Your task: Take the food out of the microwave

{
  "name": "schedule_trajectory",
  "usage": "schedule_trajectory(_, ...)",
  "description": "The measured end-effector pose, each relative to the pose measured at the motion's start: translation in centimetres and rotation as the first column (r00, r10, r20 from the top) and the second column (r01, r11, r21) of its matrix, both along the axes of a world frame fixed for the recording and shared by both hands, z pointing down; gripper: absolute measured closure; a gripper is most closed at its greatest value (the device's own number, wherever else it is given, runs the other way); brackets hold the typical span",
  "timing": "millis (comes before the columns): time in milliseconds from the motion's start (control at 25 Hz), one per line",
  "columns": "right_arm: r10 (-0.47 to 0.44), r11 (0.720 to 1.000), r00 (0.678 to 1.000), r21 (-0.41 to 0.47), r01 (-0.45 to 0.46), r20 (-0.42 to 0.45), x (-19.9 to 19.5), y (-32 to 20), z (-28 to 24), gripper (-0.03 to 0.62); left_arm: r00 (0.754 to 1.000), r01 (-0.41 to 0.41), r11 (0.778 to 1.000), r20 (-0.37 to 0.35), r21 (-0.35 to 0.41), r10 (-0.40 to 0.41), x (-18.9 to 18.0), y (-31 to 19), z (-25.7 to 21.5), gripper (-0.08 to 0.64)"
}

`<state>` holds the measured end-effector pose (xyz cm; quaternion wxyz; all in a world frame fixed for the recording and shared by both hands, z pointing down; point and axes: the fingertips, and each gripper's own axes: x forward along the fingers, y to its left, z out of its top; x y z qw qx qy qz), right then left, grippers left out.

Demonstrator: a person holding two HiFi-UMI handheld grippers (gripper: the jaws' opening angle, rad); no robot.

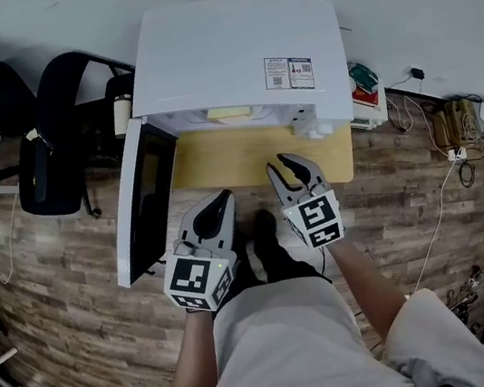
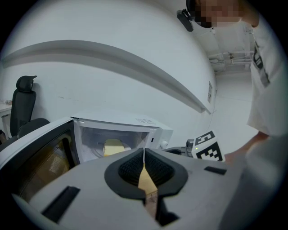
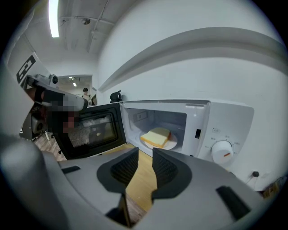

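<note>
Bread [image 3: 156,137] sits on its plate [image 3: 172,144] inside the microwave [image 1: 228,52], door [image 1: 144,200] swung aside at 9 o'clock for access. Right tongs [image 3: 145,152], slightly parted and empty, aim at it at 12 o'clock; left tongs [image 2: 144,152] are closed on nothing.

The microwave [image 3: 198,130] cavity is gaping open at the centre of the right gripper view, and nothing is standing between its mouth and the right gripper [image 3: 145,155], whose jaws are sitting slightly apart. The bare strip of wooden table [image 1: 218,160] in front is giving a straight lane in. The open door [image 1: 138,205] is jutting out at centre left of the head view — walling that side, just beside the left gripper [image 1: 222,200]. Inside, the bread [image 3: 156,136] on its plate [image 3: 172,144] is lying low, leaving room above.
</note>
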<state>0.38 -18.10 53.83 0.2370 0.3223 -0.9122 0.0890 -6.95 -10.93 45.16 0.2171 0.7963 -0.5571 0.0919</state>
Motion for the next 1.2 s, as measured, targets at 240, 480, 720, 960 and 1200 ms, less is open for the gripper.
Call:
schedule_trajectory(240,0.058,0.998,0.998,-0.012,-0.058,0.033,-0.7,-1.9,1.3,0.502,1.000,-0.024,0.999,0.000,-0.024,0.024,-0.7,-0.7,0.9,0.549)
schedule_trajectory(480,0.141,0.989,0.986,-0.061,-0.136,0.089,-1.6,-4.1,2.6,0.502,1.000,-0.030,0.999,-0.001,-0.019,0.030,-1.7,-1.9,0.8,0.549)
schedule_trajectory(720,0.236,0.967,0.963,-0.131,-0.219,0.129,-2.1,-6.1,4.5,0.502,0.999,-0.037,0.999,0.008,-0.013,0.037,-2.2,-2.3,0.6,0.549)
schedule_trajectory(960,0.366,0.916,0.915,-0.241,-0.322,0.171,-2.2,-7.9,6.6,0.502,1.000,-0.027,0.999,0.011,-0.026,0.027,-3.1,-2.1,0.8,0.549)
schedule_trajectory(1200,0.468,0.858,0.860,-0.340,-0.386,0.204,-2.6,-9.2,8.1,0.503,1.000,-0.025,0.999,0.010,-0.038,0.025,-3.7,-2.1,1.2,0.549)
